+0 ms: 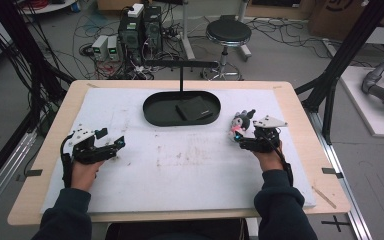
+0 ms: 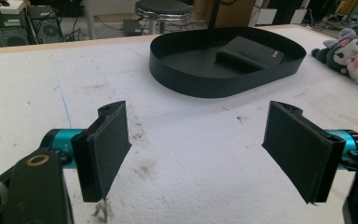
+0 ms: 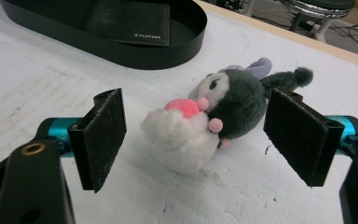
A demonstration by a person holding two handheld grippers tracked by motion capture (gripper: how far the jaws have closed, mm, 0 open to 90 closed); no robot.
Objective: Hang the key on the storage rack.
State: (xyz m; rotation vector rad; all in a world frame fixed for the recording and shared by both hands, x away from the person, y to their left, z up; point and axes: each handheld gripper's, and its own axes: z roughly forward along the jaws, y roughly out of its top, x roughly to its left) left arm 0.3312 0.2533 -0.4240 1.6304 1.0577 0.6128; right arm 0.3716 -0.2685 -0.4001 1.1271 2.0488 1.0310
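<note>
R gripper (image 3: 193,135) released, jaws wide, straddling plush (image 3: 214,116) w/o touching. Plush on mat (image 1: 180,170), R side, just R of tray (image 1: 152,112), lying on its side. White body toward L jaw, dark head toward R jaw, pink bits between.

L gripper (image 2: 198,149) also released, nothing between jaws, over bare mat on L side, well apart from plush. Wallet (image 2: 251,53) lying in tray; stool (image 1: 228,32) on floor beyond table.

Handling, est.: light, soft, squashy; not fragile, not slippery, fuzzy fabric should bite on pads. Will deform under squeeze, so prob. needs deep close. Best hold: across thick middle, head-body junction. Avoid ears/tail — thin, floppy, would dangle or slip out.
</note>
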